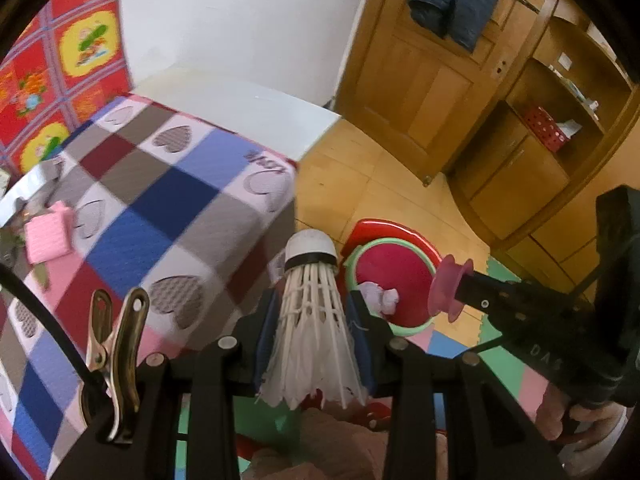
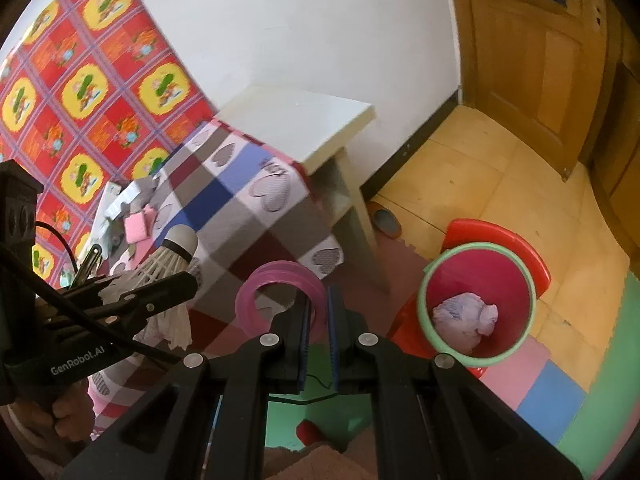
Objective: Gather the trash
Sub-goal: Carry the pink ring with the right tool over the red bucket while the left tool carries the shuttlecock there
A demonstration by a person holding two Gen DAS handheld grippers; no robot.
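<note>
The left gripper (image 1: 316, 320) pinches a white feather shuttlecock (image 1: 314, 320) between its blue pads, cork end pointing away from the camera and the feather skirt spreading back toward the handle. The right gripper (image 2: 318, 316) has its jaws pressed almost together on the edge of a pink plastic ring (image 2: 280, 296), which stands up in front of the fingers; in the left wrist view the same ring sits edge-on at the tip of that gripper.

Both grippers are tilted downward near the edge of a table covered by a checked cloth with hearts (image 2: 240, 184). On the floor to the right stands a red bucket with a green rim (image 2: 476, 304), set on a red stool (image 2: 520, 240). A crumpled wad of white paper (image 2: 466, 318) lies in the bottom of the bucket. Neither the shuttlecock nor the ring is over the bucket's opening in the right wrist view; both are beside it, toward the table
</note>
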